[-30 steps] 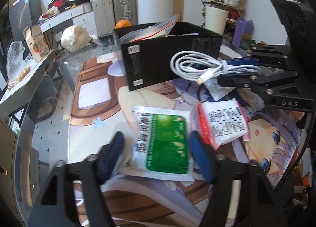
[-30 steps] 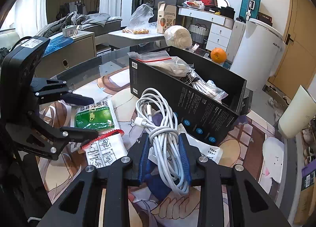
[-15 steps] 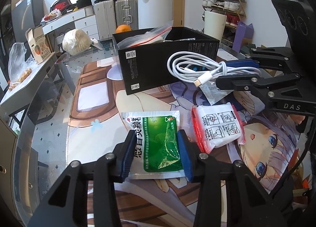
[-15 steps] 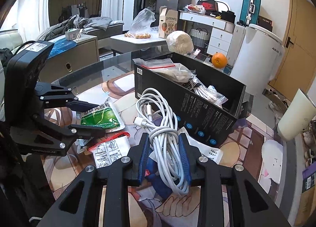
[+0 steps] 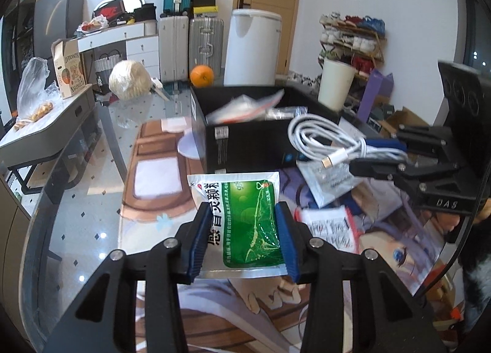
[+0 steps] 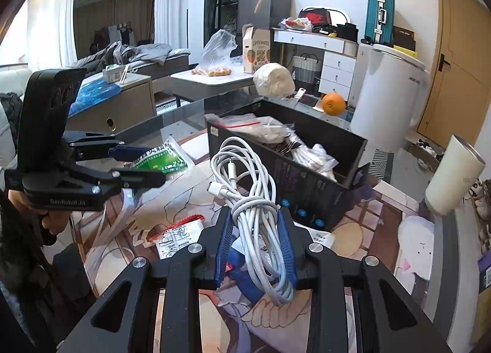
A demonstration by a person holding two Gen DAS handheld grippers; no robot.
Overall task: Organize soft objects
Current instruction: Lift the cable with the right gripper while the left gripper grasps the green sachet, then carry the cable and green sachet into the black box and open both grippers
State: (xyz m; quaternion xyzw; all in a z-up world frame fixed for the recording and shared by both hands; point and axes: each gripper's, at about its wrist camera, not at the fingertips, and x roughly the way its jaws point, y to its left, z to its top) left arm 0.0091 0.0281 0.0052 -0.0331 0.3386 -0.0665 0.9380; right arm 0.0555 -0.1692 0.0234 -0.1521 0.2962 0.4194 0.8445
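My left gripper [image 5: 244,231] is shut on a green and white medicine pouch [image 5: 245,218] and holds it above the printed table mat; both also show in the right wrist view, gripper [image 6: 144,162] and pouch [image 6: 161,161]. My right gripper [image 6: 254,245] is shut on a coiled white charging cable [image 6: 245,187], held in the air in front of the black box [image 6: 307,181]. The cable [image 5: 325,141] also shows in the left wrist view beside the box [image 5: 245,144], which holds plastic bags. A red-edged white pouch [image 5: 331,230] and a silver sachet [image 5: 325,181] lie on the mat.
An orange [image 5: 201,75] and a white wrapped ball [image 5: 129,79] sit on the glass table beyond the box. A cream tumbler [image 6: 454,173] stands at the table's right side. A low side table with a plastic bag [image 5: 30,92] stands left of the table edge.
My left gripper closed on the green pouch and lifted it off the mat toward the box. My right gripper kept hold of the cable and rose slightly.
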